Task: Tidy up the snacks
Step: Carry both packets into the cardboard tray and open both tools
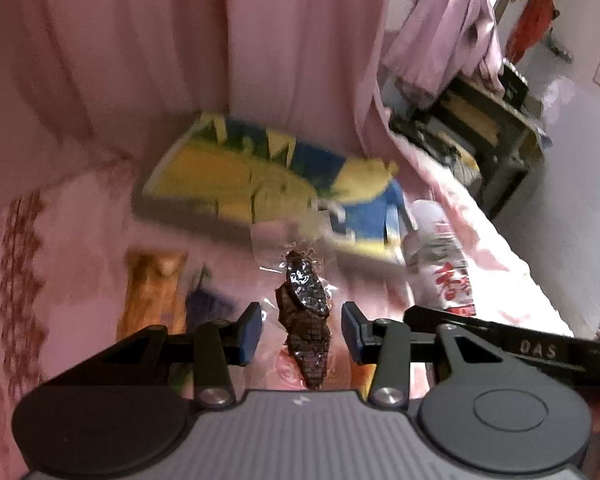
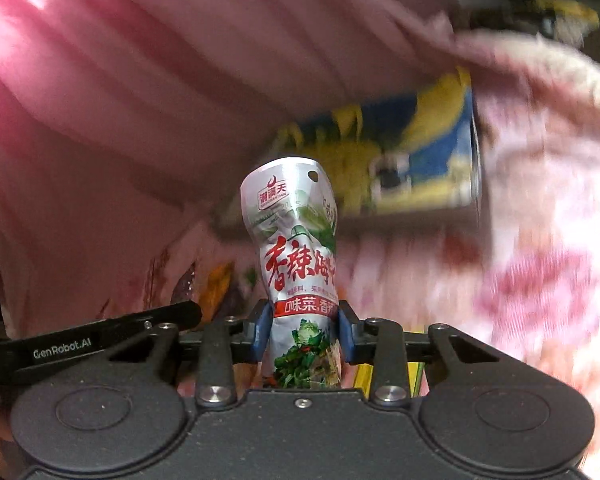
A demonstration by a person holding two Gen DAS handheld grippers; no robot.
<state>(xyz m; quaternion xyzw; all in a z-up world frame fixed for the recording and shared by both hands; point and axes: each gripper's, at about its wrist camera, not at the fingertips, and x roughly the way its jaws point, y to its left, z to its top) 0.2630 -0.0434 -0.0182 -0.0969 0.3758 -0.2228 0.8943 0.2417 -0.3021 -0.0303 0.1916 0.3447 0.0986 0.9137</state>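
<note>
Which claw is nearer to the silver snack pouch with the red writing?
Right. The right claw is clamped on the silver snack pouch. The left claw is beside it, around a dark snack in clear wrap.

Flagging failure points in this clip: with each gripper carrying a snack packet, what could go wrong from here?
1. The dark snack in clear wrap sits between the left gripper fingers with gaps beside it; it may slip.
2. The right gripper pinches the silver packet near its bottom; the top could flop or pull free.
3. The right gripper's arm is close; they might collide.
</note>
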